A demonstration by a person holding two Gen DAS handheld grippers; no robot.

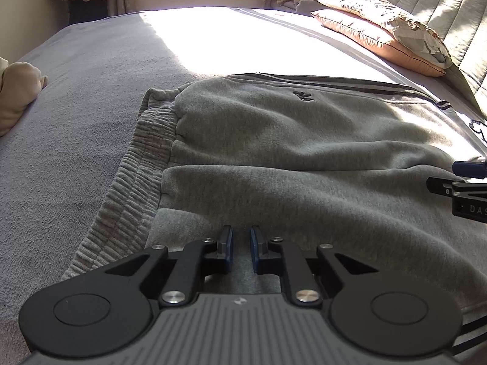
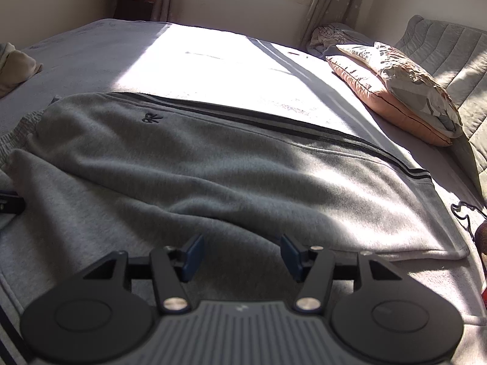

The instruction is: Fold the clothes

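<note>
Grey sweatpants (image 1: 304, 140) with black side stripes lie across the bed, the ribbed waistband (image 1: 137, 167) to the left. My left gripper (image 1: 241, 237) sits low on the near edge by the waistband; its jaws are nearly together, with a strip of grey fabric pinched between the blue pads. In the right wrist view the sweatpants (image 2: 213, 158) spread out ahead, folded lengthwise. My right gripper (image 2: 242, 243) stands open just over the near fold, its pads apart and gripping nothing. Its tip (image 1: 465, 179) shows at the right edge of the left wrist view.
The grey bedspread (image 1: 76, 106) stretches left and far, sunlit at the back. An orange-edged pillow (image 2: 395, 91) and a quilted headboard (image 2: 441, 39) stand at the right. A beige bundle of cloth (image 1: 18, 91) lies at the left edge. A black cord (image 2: 462, 210) lies beyond the trouser hem.
</note>
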